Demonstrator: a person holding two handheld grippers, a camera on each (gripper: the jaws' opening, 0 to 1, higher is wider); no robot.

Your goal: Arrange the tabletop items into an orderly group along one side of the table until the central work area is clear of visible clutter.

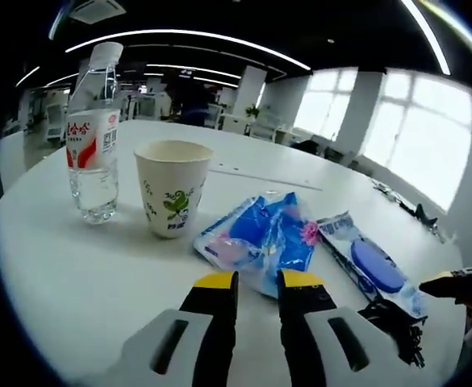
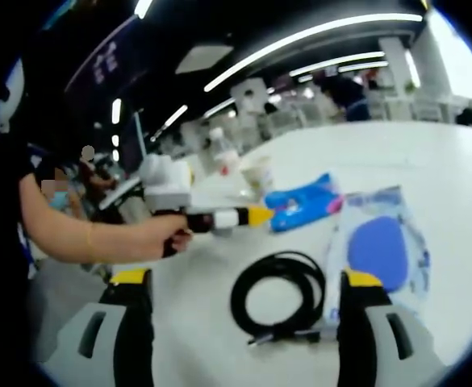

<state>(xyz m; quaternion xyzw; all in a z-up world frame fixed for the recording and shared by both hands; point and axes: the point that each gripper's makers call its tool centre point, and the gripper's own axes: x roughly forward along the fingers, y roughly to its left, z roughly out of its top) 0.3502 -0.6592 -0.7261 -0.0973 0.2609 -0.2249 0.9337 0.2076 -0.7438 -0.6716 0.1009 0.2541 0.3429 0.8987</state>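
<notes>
Left gripper (image 1: 257, 284) hangs just short of the blue pack (image 1: 260, 236), jaws narrow and holding nothing, while the right gripper (image 2: 248, 284) sits with jaws wide over the black cable (image 2: 277, 297), so I'd call this the start of a pick, with the cable needing a drop and a squeeze. The left gripper view gives us the bottle (image 1: 92, 137) and cup (image 1: 172, 186) standing side by side beyond the pack; the right gripper view adds the whole cable coil, the clear pouch (image 2: 379, 246) just beside it, and the hand (image 2: 171, 234).
</notes>
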